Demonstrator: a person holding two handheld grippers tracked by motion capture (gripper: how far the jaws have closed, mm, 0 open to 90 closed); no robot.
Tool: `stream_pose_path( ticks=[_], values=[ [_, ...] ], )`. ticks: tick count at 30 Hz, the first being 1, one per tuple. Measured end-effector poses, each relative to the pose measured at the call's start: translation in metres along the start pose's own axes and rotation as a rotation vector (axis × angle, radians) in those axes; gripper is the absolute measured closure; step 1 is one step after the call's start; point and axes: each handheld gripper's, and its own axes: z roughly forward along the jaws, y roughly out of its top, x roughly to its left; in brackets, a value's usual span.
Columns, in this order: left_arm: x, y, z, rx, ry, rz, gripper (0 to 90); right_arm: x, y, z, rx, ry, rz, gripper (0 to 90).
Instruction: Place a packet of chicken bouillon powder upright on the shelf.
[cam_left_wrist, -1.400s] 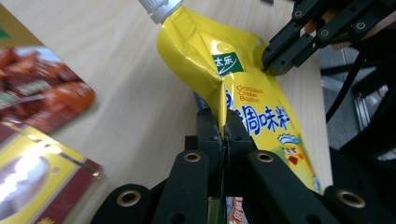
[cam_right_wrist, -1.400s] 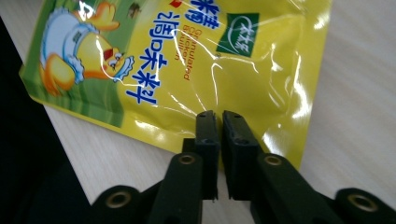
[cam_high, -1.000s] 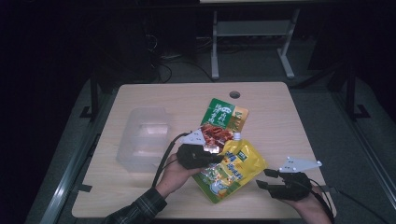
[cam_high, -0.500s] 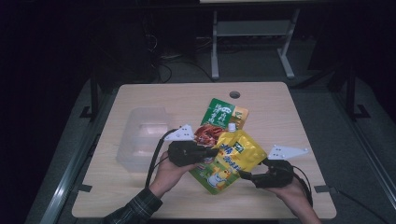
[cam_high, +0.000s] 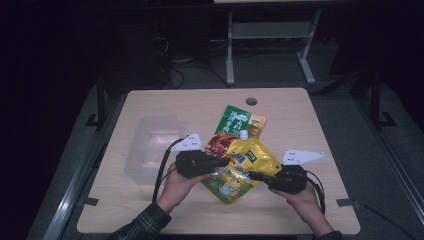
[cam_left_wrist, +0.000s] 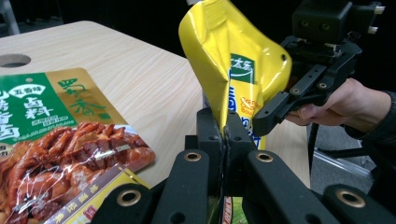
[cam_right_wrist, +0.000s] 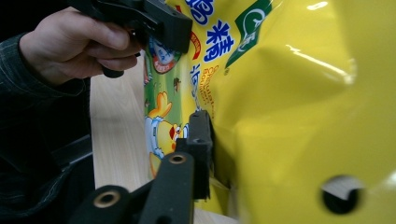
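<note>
A yellow spouted pouch (cam_high: 246, 161) with a duck drawing hangs just above the table between both grippers. My left gripper (cam_high: 226, 161) is shut on its left edge; in the left gripper view the jaws (cam_left_wrist: 226, 128) pinch the pouch (cam_left_wrist: 224, 60) from below. My right gripper (cam_high: 254, 175) has just been closing and now clamps the pouch's right edge. In the right gripper view one black jaw presses the pouch (cam_right_wrist: 299, 93), while the other is hidden behind it. The right gripper (cam_left_wrist: 275, 114) also shows from the left gripper view, biting the pouch.
A green packet (cam_high: 237, 120) and a red snack packet (cam_high: 219, 142) lie flat behind the pouch. A clear plastic container (cam_high: 150, 147) stands at the left of the wooden table (cam_high: 310, 125), which has a cable hole (cam_high: 251, 101) at the back.
My right gripper moved left from the table's right side to the pouch and closed on its right edge. The left gripper stayed shut on the pouch, barely moving.
</note>
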Motion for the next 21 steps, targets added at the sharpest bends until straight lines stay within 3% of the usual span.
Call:
stream_pose_path(
  ticks=[3,12,18,19,20,21],
  values=[
    [0.000,-0.002,-0.002,0.011,0.012,0.002,88.3,0.001,0.004,0.001,0.010,0.008,-0.024,84.3],
    [0.000,-0.010,-0.004,0.054,0.042,0.006,87.7,-0.003,0.013,0.001,0.023,0.044,-0.028,86.7],
    [-0.004,-0.008,-0.009,0.075,0.096,0.037,76.9,-0.004,0.019,0.001,0.016,0.058,-0.023,87.5],
    [-0.004,-0.008,-0.010,0.078,0.104,0.043,69.7,-0.003,0.022,0.001,0.017,0.062,-0.030,87.6],
    [-0.005,-0.007,-0.011,0.083,0.113,0.048,69.7,-0.003,0.022,0.001,0.017,0.062,-0.030,87.6],
    [-0.006,-0.008,-0.015,0.087,0.132,0.058,62.0,-0.002,0.025,0.001,0.017,0.063,-0.032,87.7]
  ],
)
